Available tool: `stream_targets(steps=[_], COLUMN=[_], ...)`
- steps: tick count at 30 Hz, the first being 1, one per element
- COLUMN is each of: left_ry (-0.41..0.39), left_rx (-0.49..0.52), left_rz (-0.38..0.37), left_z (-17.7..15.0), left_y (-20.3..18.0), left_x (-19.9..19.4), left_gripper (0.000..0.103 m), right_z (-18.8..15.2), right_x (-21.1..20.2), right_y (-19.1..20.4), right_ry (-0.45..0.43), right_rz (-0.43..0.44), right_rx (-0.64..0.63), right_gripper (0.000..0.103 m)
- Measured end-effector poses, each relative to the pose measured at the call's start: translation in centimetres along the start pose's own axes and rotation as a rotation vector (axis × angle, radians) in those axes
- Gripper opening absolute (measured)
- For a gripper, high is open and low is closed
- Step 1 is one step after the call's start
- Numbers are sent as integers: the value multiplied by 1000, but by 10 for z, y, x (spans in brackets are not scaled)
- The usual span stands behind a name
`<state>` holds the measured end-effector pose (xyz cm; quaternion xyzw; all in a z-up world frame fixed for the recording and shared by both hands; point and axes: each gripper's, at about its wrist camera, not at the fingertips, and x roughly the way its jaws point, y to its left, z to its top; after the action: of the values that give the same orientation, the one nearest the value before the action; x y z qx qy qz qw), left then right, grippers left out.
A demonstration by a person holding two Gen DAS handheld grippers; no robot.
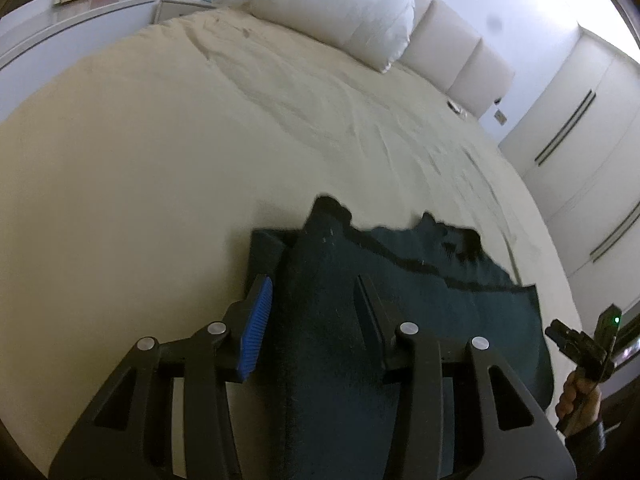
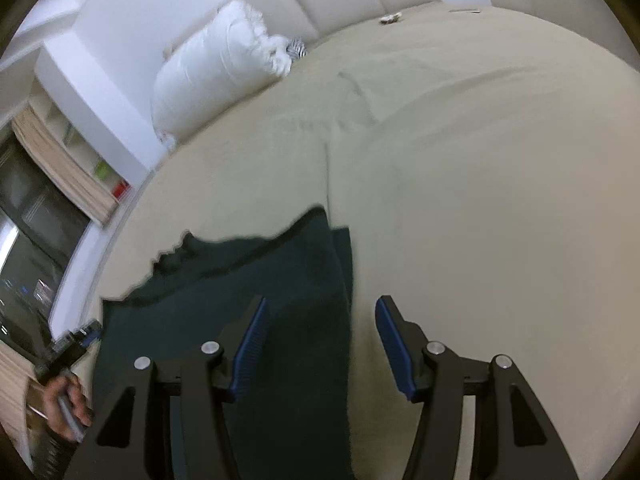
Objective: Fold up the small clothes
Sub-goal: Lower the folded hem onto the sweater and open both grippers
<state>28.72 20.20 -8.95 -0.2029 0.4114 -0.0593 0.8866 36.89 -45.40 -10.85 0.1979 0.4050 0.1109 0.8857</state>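
While the dark garment (image 1: 400, 300) lies partly folded on the bed (image 1: 160, 160), one edge doubled over, both the left gripper (image 1: 316, 312) and right gripper (image 2: 320, 340) stand wide open above it, holding nothing; further folds appear outstanding.

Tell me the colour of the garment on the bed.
Dark teal-green garment, clearest in the left wrist view.

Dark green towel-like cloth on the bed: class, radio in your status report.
Both hand-held grippers open: left, right. Dark green towel-like cloth partly folded, lying between both jaws. Beige bed sheet unobstructed nearby.
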Motion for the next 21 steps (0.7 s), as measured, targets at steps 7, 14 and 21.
stream_targets(steps=[7,14,21], left_ry=[17,8,-8], left_rx=[31,30,-63], left_rz=[1,3,-21], left_z=[-1,-4,-6], left_y=[-2,-1,18], left_x=[2,2,-6], left_gripper=[22,5,4], right_z=[-8,-12,-11], right_x=[14,11,6], right_y=[-3,13,14], right_ry=[51,49,31], right_rz=[-36,-83,-69], right_rx=[-1,-86,-82], right_gripper=[33,10,7])
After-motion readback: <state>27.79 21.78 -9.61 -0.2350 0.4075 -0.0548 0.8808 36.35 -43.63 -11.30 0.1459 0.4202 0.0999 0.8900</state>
